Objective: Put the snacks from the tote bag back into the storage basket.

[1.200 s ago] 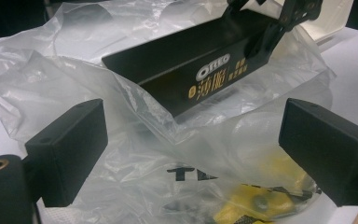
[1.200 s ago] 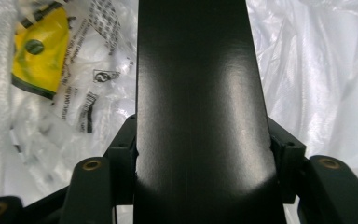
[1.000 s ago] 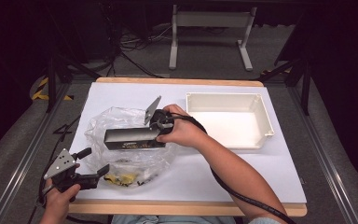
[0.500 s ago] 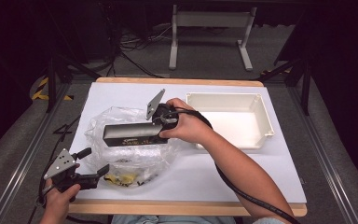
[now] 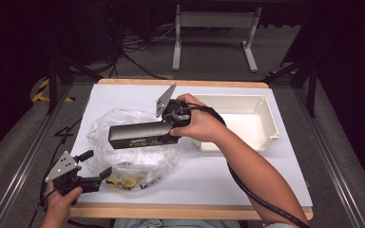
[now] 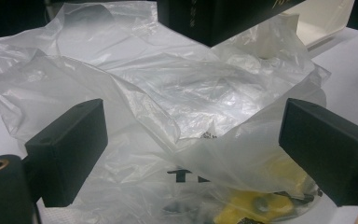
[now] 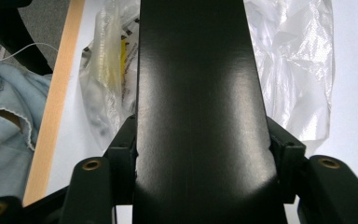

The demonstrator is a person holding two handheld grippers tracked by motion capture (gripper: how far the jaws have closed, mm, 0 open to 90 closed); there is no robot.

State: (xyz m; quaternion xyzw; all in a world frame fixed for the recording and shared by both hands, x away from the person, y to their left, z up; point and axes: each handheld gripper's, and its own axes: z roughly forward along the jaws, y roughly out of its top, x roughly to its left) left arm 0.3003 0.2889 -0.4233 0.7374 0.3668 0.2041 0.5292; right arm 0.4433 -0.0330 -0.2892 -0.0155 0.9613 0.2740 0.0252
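So the long black box (image 5: 140, 136) is up in the air over the clear plastic bag (image 5: 133, 156), held level-ish, one end clamped in the right gripper (image 5: 171, 124); in the right gripper view the jaws are shut tight on both sides of the box (image 7: 198, 93), no gap afaict. Bag sits crumpled on the white table (image 5: 247, 175), mouth sort of facing up, w/ some yellow stuff (image 5: 123, 182) left inside near the front edge.

Looks to me like the box is mid-carry, prob headed for the white tray (image 5: 237, 121) just to the right of it; tray looks empty. Next move imo needs a swing right w/o dragging the bag, then a level set-down inside the tray walls before letting go.

Left gripper (image 5: 88, 171) is at the front-left corner, jaws wide open, holding nothing; in its own view the pads (image 6: 70, 149) straddle the bag's near edge (image 6: 168, 140), can't tell if they touch it.
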